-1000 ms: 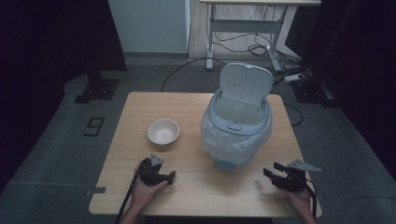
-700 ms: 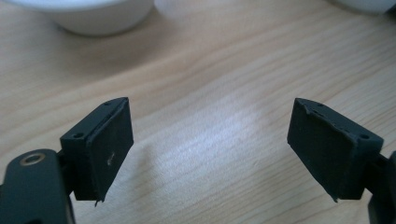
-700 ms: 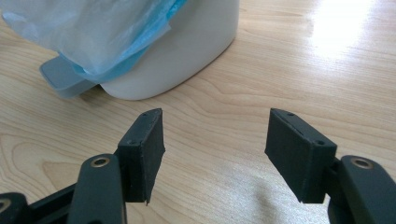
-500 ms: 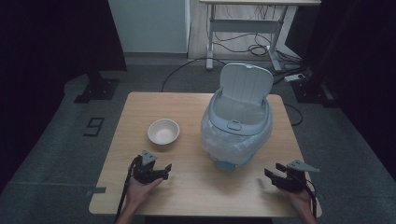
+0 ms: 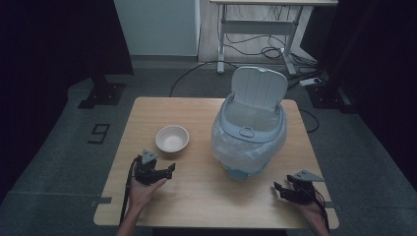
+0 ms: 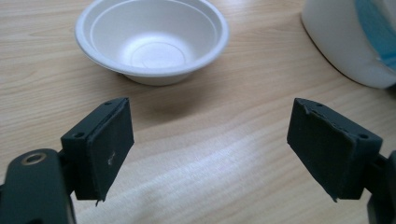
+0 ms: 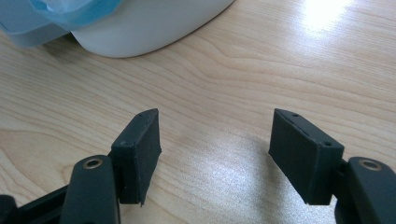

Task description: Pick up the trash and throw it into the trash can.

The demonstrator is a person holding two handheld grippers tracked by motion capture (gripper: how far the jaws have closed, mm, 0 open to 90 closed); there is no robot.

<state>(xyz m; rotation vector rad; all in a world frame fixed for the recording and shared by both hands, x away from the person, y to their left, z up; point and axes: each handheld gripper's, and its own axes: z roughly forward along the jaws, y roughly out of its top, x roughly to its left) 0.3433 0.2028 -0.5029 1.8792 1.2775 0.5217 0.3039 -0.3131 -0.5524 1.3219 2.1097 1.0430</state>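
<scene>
Bowl (image 5: 172, 138), white and upright, sits on the wooden surface (image 5: 196, 196) at about ten o'clock from its middle in the high view. The lidded bin (image 5: 251, 132) with its plastic liner stands at two o'clock, lid tipped up, well apart from the bowl. The left claw (image 5: 169, 170) hovers just beside the bowl at its six o'clock; the right claw (image 5: 278, 189) waits at five o'clock by the near edge.

Left gripper view: the left claw (image 6: 210, 149) gapes wide with nothing in it, its jaws having just eased in a touch, the bowl (image 6: 152, 39) at twelve o'clock, the bin (image 6: 350, 42) at two.

Right gripper view: the right claw (image 7: 215, 144) is parted and empty, jaws just opening further over bare wood, the bin (image 7: 140, 28) at eleven o'clock.
</scene>
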